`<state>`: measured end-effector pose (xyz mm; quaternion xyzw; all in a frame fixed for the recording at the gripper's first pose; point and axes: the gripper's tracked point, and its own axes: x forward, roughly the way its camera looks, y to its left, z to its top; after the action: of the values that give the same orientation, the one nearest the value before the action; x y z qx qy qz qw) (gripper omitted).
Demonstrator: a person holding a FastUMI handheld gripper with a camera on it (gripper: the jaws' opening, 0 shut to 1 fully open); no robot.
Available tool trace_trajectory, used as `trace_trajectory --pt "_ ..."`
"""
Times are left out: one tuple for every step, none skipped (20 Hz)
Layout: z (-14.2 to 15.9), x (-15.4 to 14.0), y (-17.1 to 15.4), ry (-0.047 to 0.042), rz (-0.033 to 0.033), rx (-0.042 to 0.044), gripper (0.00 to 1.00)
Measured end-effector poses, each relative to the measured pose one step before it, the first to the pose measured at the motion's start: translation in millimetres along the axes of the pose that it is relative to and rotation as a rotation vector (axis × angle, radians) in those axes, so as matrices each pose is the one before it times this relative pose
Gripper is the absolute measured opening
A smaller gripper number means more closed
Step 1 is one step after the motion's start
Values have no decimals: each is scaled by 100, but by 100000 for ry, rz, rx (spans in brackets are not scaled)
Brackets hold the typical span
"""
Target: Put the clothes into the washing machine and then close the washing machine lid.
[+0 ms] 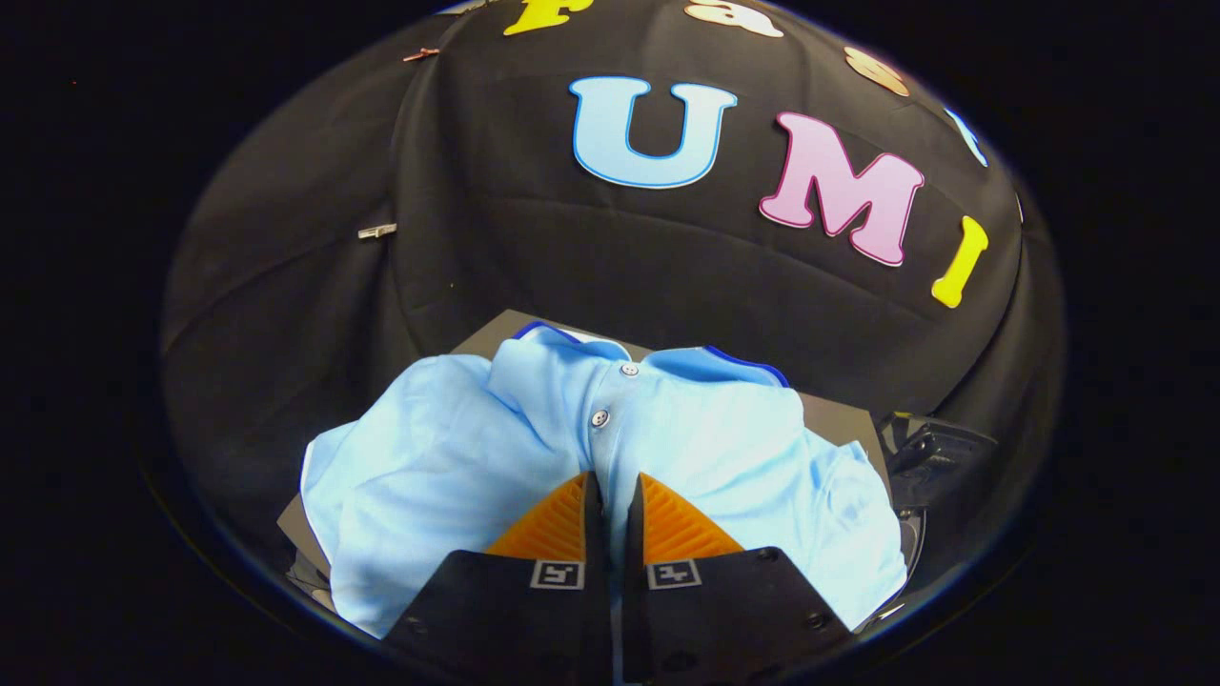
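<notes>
One shirt: a light blue polo [457, 467] lies spread just ahead of the fingers and under them, collar at the far end, buttoned placket running straight out from the tips.
Buttons: two show on the placket [599, 417], beyond the fingertips.
Collar trim: a dark blue edge runs along the collar's far rim.
Surface: the shirt rests on a dark flat board [839, 419]; its corners show beyond the collar and to either side of the shirt.
Gripper: the gripper [611, 481] has its fingers drawn close together with a narrow slit between them, tips down on the shirt's front; whether cloth is pinched in the slit cannot be told.
Right of fingers: a dark, glossy object [939, 457] sits past the shirt's right sleeve; what it is cannot be told.
Backdrop: black cloth wall [534, 257] stands beyond the board.
Clips: two small clips [377, 231] on the cloth, far left of the fingers.
</notes>
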<state>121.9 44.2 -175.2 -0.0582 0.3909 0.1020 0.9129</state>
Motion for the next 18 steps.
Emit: trace_trajectory --pt "3 61 -1 651 154 -197 9" --pt "107 -79 -64 2 229 200 9" --pt "36 -175 16 -128 672 -205 9" --pt "124 -360 -74 -493 1057 -719 9" --pt "362 -489 -162 -865 1777 -657 9" --pt "307 -538 -365 -491 1737 217 9" --pt "254 -693 -514 -665 2265 1609 9" --pt "282 -663 -282 -519 3547 2999 9" --pt "103 -631 -243 430 3492 2552 9" --pt "98 -815 -464 470 3063 1541 9" --pt "282 -825 -693 -329 2633 654 9" --pt "325 -764 -952 -1457 1461 135 9" --pt "300 -705 -1160 -2122 892 -1843 9" --pt "163 -688 -1195 -1564 924 -1894 9" --pt "-341 -571 -1177 -485 1493 -675 9" --pt "-238 -610 -1288 -238 1222 390 9" --pt "-245 -552 -1482 16 519 853 9" --pt "-109 -706 -1403 -290 994 962 9"
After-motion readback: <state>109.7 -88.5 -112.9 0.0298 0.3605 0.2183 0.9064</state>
